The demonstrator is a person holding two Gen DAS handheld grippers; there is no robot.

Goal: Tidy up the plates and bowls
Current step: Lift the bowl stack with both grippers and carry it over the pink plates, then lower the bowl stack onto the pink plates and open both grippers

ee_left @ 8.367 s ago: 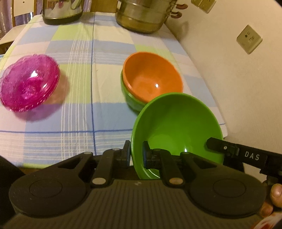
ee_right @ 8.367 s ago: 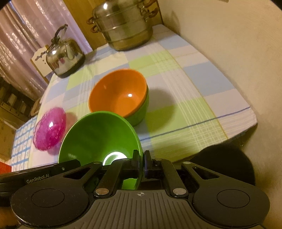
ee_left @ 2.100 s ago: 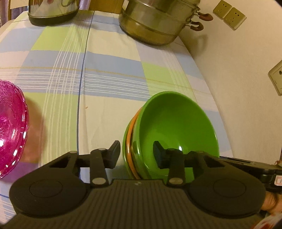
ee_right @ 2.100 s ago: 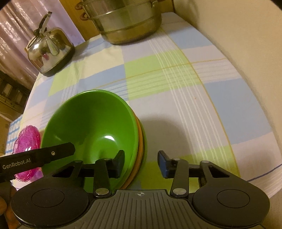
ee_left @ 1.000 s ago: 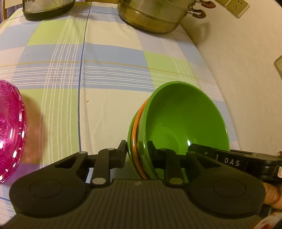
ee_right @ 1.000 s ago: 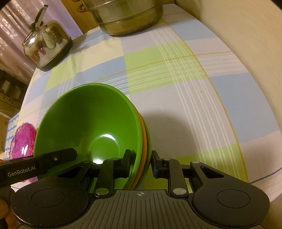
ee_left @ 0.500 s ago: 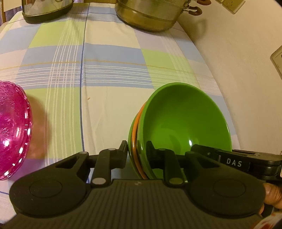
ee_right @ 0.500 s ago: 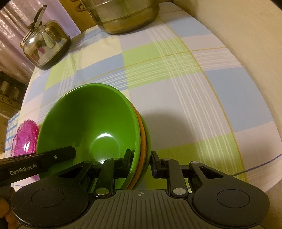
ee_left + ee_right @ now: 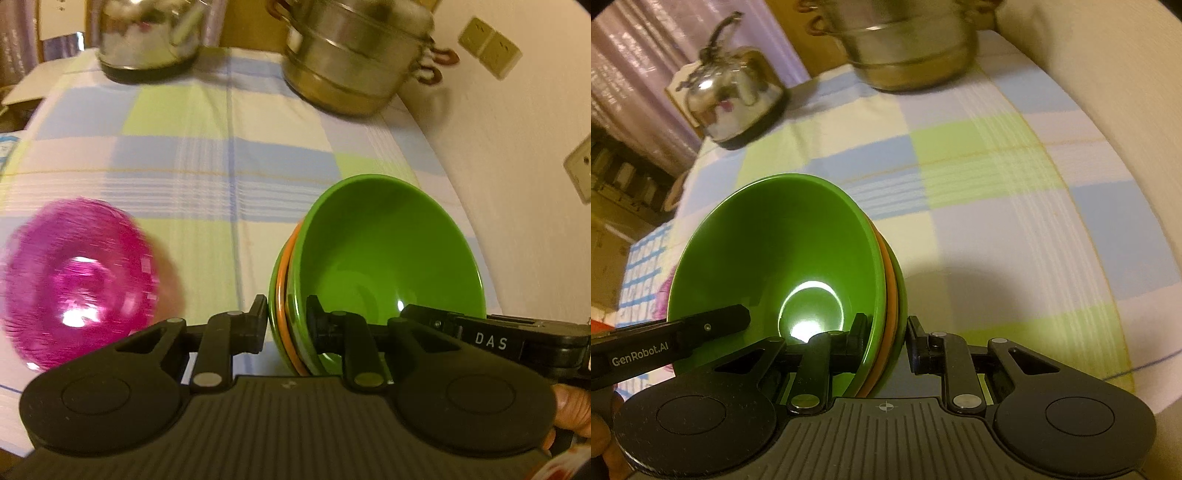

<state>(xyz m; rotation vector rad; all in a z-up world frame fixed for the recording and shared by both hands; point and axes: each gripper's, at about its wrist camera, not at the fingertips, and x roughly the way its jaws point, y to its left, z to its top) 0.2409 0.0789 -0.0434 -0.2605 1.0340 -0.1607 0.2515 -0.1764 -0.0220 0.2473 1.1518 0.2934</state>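
Nearest, at 6 o'clock: left gripper fingers pinching the left rims of the bowl stack; right gripper fingers pinching its right rims.
Bowl stack: green bowl on top, orange bowl nested under it, another green beneath; tilted between both grippers over the checked tablecloth.
At 9 o'clock: pink glass bowl, blurred, on the table.
At 11 o'clock, far: kettle.
At 1 o'clock, far: steamer pot by the wall.

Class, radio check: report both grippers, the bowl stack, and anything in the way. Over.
Left gripper and right gripper both shut on bowl stack, opposite rims. Stack nested: green, orange, green. Pink bowl sits to the left, apart.
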